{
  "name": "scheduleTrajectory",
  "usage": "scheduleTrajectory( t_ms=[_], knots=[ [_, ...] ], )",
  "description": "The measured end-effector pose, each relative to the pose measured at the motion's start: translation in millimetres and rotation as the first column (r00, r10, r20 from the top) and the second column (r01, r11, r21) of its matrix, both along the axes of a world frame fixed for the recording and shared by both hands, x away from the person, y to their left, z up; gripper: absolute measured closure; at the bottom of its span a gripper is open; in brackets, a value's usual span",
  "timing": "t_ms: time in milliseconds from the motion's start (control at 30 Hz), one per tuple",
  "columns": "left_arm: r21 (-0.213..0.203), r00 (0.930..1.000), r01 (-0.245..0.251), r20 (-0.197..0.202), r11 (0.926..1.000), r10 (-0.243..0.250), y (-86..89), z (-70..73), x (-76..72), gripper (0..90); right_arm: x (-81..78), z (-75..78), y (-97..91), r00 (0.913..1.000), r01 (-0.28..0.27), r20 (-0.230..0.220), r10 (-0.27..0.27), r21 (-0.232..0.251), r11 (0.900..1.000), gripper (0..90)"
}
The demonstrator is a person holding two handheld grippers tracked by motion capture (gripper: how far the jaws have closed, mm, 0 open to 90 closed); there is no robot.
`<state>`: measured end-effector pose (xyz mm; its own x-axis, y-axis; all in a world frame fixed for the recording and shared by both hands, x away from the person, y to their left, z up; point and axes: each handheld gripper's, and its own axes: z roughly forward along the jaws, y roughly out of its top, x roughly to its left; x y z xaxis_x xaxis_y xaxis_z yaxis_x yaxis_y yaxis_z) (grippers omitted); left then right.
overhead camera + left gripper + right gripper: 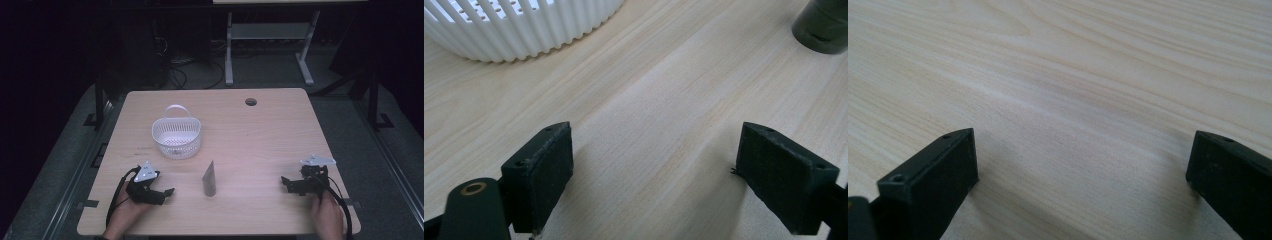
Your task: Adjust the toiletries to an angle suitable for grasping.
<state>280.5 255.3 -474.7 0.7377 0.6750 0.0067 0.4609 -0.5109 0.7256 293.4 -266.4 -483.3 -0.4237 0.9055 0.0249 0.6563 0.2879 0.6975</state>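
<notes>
Inspection record. Located grey cone (210,179) upright on table (260,125), tip up, base flat, untouched by either tool. Took cone as reference for all positions below.

Found left gripper (167,192) just left of cone, near but apart, resting low on wood with a hand behind it. Read jaws as wide apart in left gripper view (654,170), bare wood between, nothing held. Noted dark rounded base of cone (821,27) at upper right of that view, ahead of jaw gap and off its line. Judged aim as not yet lined up for a grasp.

Found right gripper (286,182) right of cone, well apart, farther off than left gripper, also low on tabletop. Read jaws as wide apart in right gripper view (1083,170), plain wood grain between, nothing held.

Located white slatted basket (176,136) beyond cone and slightly left, near it, upright, handle raised at far rim, no contents seen. Noted its ribbed wall (519,25) at upper left of left gripper view.

Judged layout as start posture: 2 tools parked, 1 per side of cone, opened in advance to accept its width. Judged basket as likely receptacle, set within short reach of cone. Judged narrow tip as tipping risk; recommended grasp low on body, square to axis.
</notes>
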Motion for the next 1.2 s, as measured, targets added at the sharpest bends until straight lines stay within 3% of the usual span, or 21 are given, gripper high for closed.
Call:
scheduleTrajectory(
  t_ms=[333,433,467,567,700,1200],
  knots=[
    [-0.007,0.9999,0.013,-0.002,0.9999,-0.013,0.9,5.3,-3.2,44.5,0.0,0.0,0.0,1.0,0.0,0.0,0.0,0.0,1.0,0.0],
    [-0.02,0.9998,0.018,-0.006,0.9996,-0.018,1.2,9.3,-4.5,57.6,0.0,0.0,0.0,1.0,0.0,0.0,0.0,0.0,1.0,0.0],
    [-0.03,0.9996,0.024,-0.014,0.9993,-0.025,1.7,11.3,-4.9,57.6,0.0,0.0,0.0,1.0,0.001,0.0,-0.001,0.0,1.0,0.0],
    [-0.058,0.9986,0.038,-0.035,0.9976,-0.04,1.9,16.6,-5.9,74.1,0.0,0.0,0.0,1.0,0.0,0.0,0.0,0.0,1.0,0.0],
    [-0.081,0.997,0.056,-0.05,0.9952,-0.06,2.1,22.2,-7.4,88.6,0.0,0.0,0.0,1.0,0.0,0.0,0.0,0.0,1.0,0.0],
    [-0.128,0.9918,0.109,-0.052,0.9857,-0.117,-1.6,40.8,-6.3,89.5,0.0,0.0,0.0,1.0,0.0,0.0,0.0,0.0,1.0,0.0]
  ],
)
